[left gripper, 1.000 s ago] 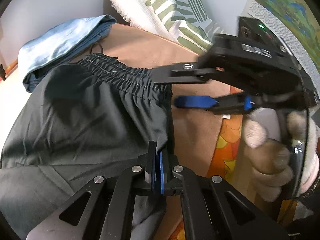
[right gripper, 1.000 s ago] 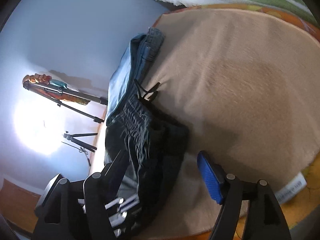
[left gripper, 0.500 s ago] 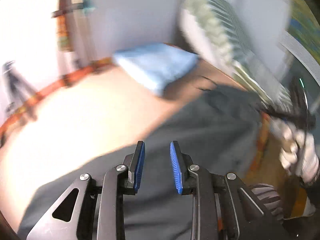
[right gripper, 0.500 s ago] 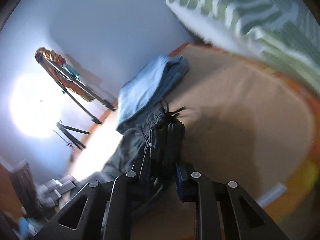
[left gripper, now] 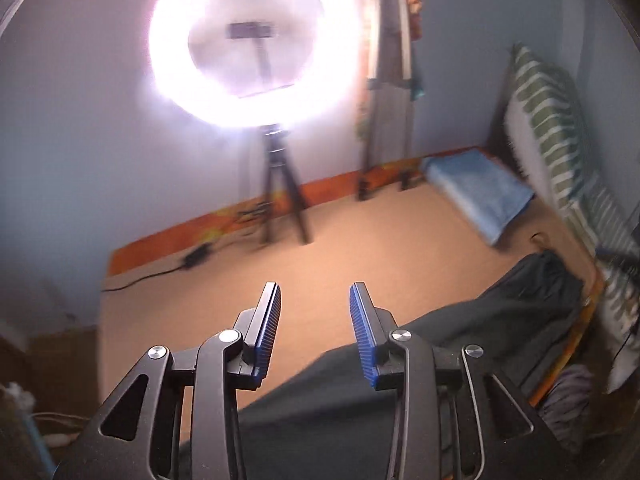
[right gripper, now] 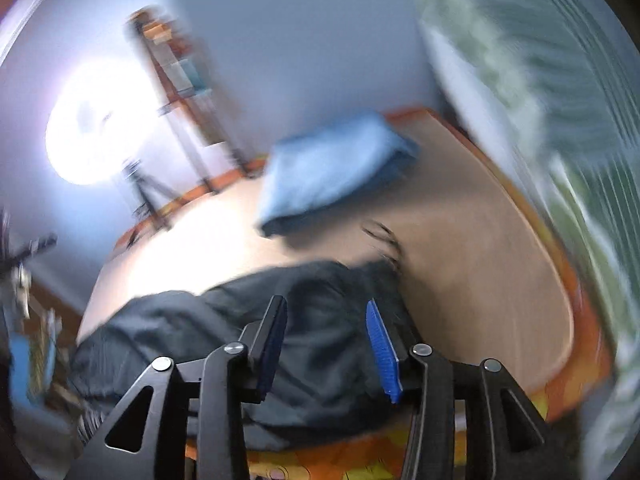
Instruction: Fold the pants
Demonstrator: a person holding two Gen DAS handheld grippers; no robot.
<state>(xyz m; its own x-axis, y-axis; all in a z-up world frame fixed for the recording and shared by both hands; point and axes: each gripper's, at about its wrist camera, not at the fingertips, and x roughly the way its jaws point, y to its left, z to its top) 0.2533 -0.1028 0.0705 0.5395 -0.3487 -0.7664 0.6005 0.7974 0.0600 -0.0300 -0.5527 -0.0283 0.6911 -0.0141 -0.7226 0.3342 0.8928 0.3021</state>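
Looking through both cameras, I am seeing the dark pants (left gripper: 480,320) lying on the tan blanket (left gripper: 360,248). I am using the pants as my marker for where things are.

I am holding the left gripper (left gripper: 316,320) up above the near end of the pants. Its jaws are spread wide and are holding nothing. One blue pad (left gripper: 362,332) is showing over the dark cloth, the other over the blanket.

I am holding the right gripper (right gripper: 326,340) over the middle of the pants (right gripper: 240,320). Its jaws are spread apart too, with nothing between them. This view is blurry, so I cannot tell if the tips are touching the cloth.

Past the far end of the pants, a folded blue cloth (left gripper: 480,196) is lying on the blanket. Beside the pants, on the wall side, a green striped pillow (left gripper: 552,136) is leaning. Far behind the pants, a bright ring light (left gripper: 252,44) is glowing on its tripod (left gripper: 280,192).
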